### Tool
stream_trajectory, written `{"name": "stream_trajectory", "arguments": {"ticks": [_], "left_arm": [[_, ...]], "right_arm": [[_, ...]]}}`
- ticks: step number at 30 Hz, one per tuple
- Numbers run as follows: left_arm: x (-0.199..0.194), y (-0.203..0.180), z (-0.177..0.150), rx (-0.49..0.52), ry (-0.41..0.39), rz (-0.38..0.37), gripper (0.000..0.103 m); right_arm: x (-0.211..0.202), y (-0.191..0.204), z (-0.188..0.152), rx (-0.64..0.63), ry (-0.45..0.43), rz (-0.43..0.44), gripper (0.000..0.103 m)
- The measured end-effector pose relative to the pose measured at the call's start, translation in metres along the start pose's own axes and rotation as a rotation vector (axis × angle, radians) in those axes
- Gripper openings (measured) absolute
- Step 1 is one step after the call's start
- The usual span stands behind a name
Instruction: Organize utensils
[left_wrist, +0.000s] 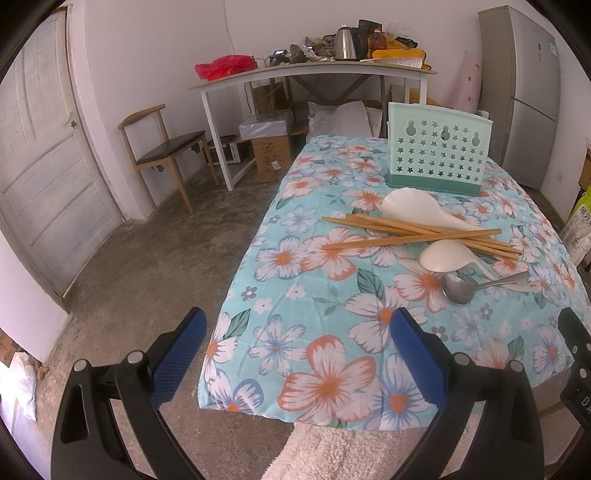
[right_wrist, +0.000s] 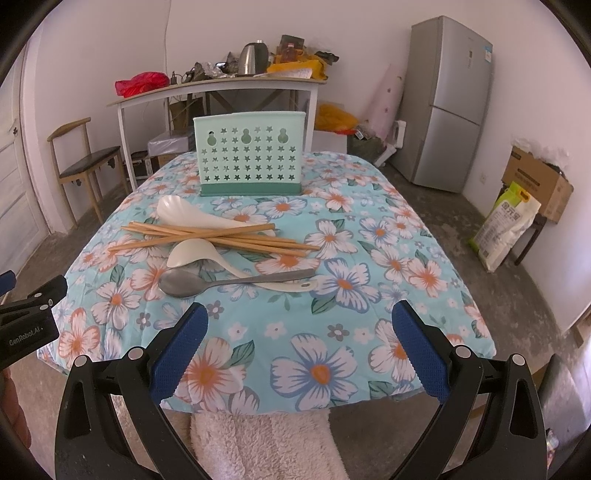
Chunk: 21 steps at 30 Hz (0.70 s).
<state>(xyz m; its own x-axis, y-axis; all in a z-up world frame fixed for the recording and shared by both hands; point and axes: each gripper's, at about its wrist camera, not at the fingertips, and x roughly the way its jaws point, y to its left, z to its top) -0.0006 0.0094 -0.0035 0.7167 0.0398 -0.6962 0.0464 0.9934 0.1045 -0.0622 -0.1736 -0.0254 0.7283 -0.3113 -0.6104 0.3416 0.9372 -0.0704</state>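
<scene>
Both tools are hovering wide open and empty at the near edge of the floral-covered surface (right_wrist: 369, 229).

The left tool (left_wrist: 299, 363) is hanging over the near left corner, its 2 blue-padded fingers (left_wrist: 179, 363) pointing forward and spread well apart, with nothing between them. The right tool (right_wrist: 299, 360) is sitting level beside it, aiming straight down the surface, jaws equally wide. The wooden chopsticks (right_wrist: 218, 236) are lying crossed in a loose pile at mid-surface, resting over the handle of a white spoon (right_wrist: 184, 214). A second white spoon (right_wrist: 207, 256) and a metal spoon (right_wrist: 221, 284) are lying just nearer. The mint green utensil holder (right_wrist: 251, 158) is standing upright behind them.
</scene>
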Motion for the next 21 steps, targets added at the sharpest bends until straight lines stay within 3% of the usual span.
{"name": "stream_trajectory", "arguments": {"ticks": [21], "left_arm": [[0.000, -0.001, 0.000, 0.003, -0.004, 0.003, 0.097]], "right_arm": [[0.000, -0.013, 0.000, 0.020, -0.014, -0.029, 0.095]]}}
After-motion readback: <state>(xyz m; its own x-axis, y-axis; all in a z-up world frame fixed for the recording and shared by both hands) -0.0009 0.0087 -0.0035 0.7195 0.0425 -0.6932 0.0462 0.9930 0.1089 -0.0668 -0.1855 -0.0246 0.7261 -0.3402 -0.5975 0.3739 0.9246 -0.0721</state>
